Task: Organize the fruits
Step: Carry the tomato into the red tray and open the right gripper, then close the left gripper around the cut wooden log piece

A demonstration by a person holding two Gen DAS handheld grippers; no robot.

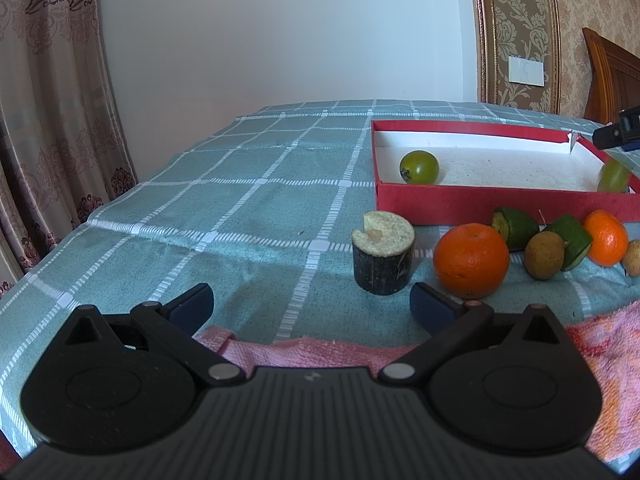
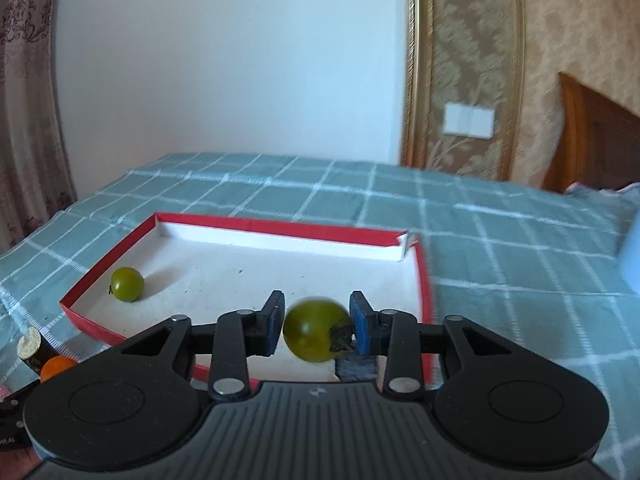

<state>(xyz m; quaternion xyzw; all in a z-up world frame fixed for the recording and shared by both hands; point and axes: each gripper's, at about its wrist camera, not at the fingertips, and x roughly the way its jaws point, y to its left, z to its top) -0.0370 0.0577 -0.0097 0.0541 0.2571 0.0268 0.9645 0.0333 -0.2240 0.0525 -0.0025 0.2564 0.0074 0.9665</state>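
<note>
A red box with a white floor holds one green tomato at its left; the box and that tomato also show in the right wrist view. My right gripper is over the box's near right part with a second green tomato between its fingers; a small gap shows on the left side and the tomato is blurred. In the left wrist view that tomato sits by the box's right wall. My left gripper is open and empty, low over the cloth, short of a dark sugarcane stub and an orange.
In front of the box lie green cut pieces, a brown longan, a second orange and another longan. A pink towel lies under my left gripper. The checked teal cloth covers the table; curtains hang left.
</note>
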